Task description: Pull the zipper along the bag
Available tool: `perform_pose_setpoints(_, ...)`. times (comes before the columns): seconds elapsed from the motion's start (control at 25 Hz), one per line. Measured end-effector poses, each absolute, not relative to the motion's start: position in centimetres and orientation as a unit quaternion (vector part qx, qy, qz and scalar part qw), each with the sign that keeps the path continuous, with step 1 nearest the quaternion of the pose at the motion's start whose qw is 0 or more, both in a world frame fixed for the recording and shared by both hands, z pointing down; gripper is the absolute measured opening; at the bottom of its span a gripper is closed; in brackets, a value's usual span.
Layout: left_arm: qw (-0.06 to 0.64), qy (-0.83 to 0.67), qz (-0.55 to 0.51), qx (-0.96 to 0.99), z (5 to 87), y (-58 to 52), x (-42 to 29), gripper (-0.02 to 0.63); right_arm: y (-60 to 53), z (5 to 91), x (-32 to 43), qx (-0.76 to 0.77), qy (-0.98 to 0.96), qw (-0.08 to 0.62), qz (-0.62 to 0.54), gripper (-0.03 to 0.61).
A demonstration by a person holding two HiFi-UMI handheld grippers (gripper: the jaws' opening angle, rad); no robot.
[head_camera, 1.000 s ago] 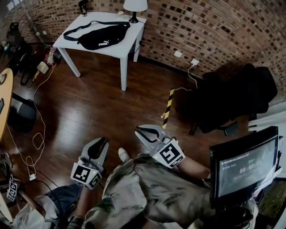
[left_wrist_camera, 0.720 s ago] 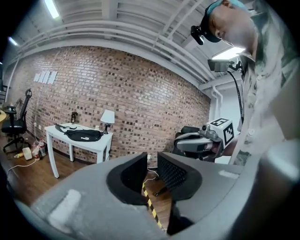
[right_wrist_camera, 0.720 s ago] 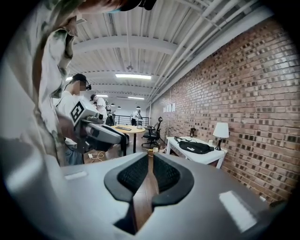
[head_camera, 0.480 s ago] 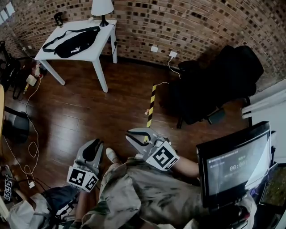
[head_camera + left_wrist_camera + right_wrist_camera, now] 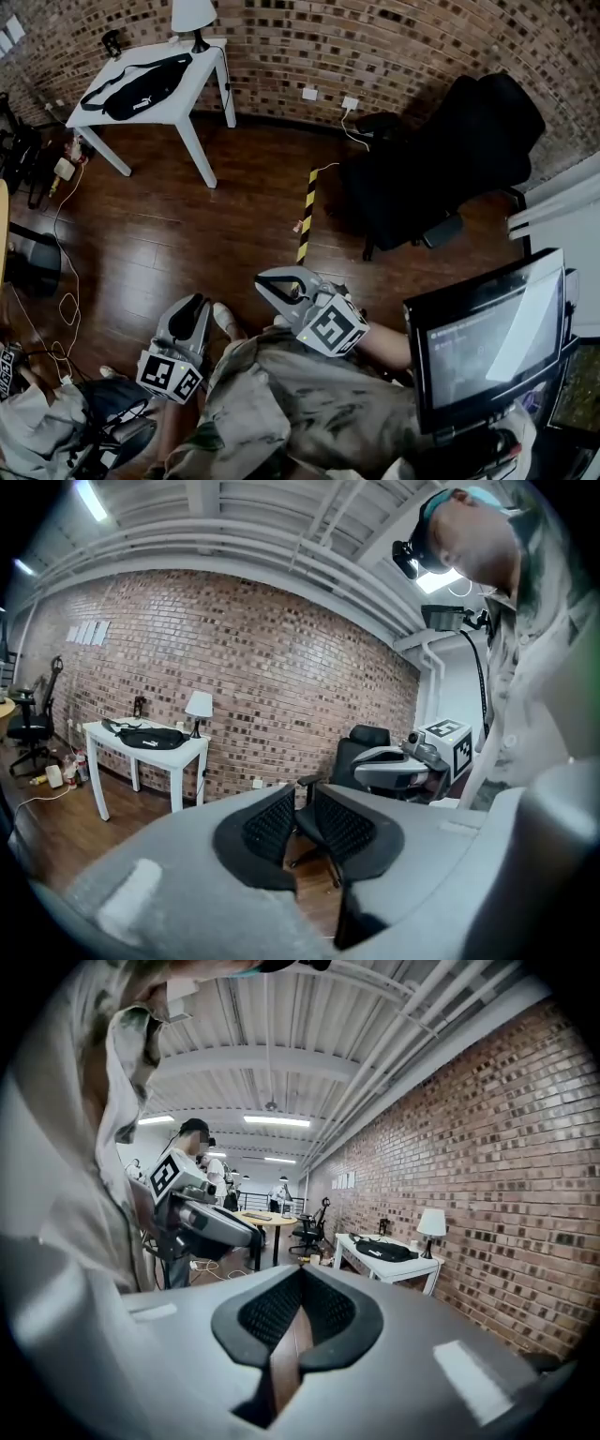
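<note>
Head view shows the table (image 5: 202,80) against the brick wall at upper left, well across the wood floor from the person. On it lies the bag (image 5: 141,89), black, its long axis running along the tabletop from lower left to upper right, strap looped behind. From both grippers it lies far ahead and to the left, so any grip on it turns on closing that whole gap first.

The left gripper (image 5: 197,305) is a little nearer the bag than the right gripper (image 5: 265,281); both are held low in front of the person and point roughly toward the wall.

In the left gripper view the jaws stand a narrow slit apart with nothing between them (only a distant chair shows through). In the right gripper view the tips meet, also on nothing.

The zipper is too small to make out from here, so whether it is drawn along or not I cannot tell.
</note>
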State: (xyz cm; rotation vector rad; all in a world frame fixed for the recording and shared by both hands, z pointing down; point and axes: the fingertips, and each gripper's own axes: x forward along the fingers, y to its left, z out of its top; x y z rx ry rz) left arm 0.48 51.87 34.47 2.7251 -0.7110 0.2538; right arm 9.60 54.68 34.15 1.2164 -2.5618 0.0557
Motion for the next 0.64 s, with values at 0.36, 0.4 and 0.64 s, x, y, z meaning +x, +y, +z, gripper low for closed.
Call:
perform_pose_setpoints(0.36,0.158,-0.244,0.1,0.952,34.1,51.9,0.9,0.071,55.2,34.5,9.8,0.434,-0.887,0.153,0.037,0.008)
perform_pose_setpoints(0.4,0.159,-0.245,0.1,0.951,34.4,51.9,0.7,0.071,55.2,34.8,9.7,0.433,-0.887,0.154,0.036,0.008)
perform_pose_setpoints(0.64,0.169,-0.26,0.097,0.946,37.0,50.8,-1.4,0.071,54.3,37.9,8.8,0.429,-0.888,0.164,0.039,0.008)
